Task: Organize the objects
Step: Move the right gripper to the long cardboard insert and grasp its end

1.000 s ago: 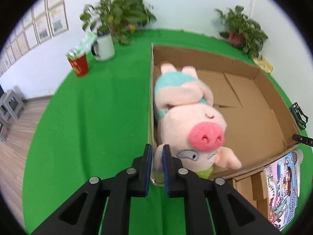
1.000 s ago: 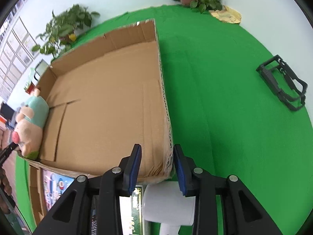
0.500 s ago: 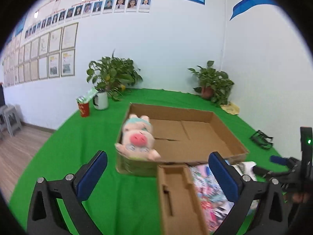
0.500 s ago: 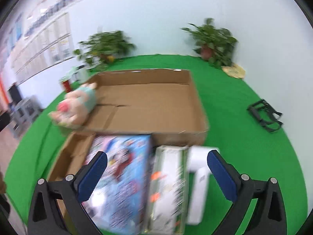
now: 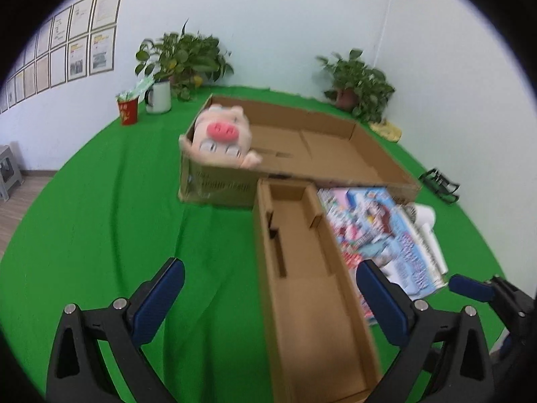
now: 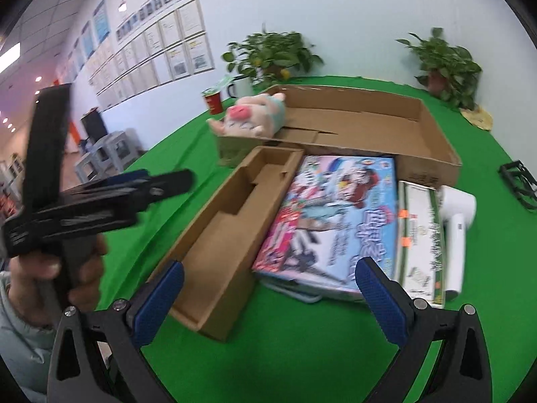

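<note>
A pink plush pig (image 5: 221,137) (image 6: 248,117) lies in the left corner of a large shallow cardboard box (image 5: 339,154) (image 6: 433,141) on the green table. In front of it lie a narrow cardboard tray (image 5: 302,268) (image 6: 231,218), a colourful picture box (image 5: 376,225) (image 6: 335,218), a green-and-white carton (image 6: 419,231) and a white hair dryer (image 6: 456,225). My left gripper (image 5: 268,295) is open and empty above the narrow tray's near end. My right gripper (image 6: 268,299) is open and empty, hovering before the tray and picture box.
A red cup (image 5: 128,110) and a white mug (image 5: 159,95) stand at the back left by a potted plant (image 5: 183,57). Another plant (image 5: 357,80) is back right. A black frame (image 5: 439,181) (image 6: 520,181) lies at the right. The left gripper and its hand (image 6: 67,208) show at left in the right wrist view.
Both grippers opened wide and pulled back from the big box toward the table's near side. The pig stays in the box corner. The right gripper is no longer around the box wall.
</note>
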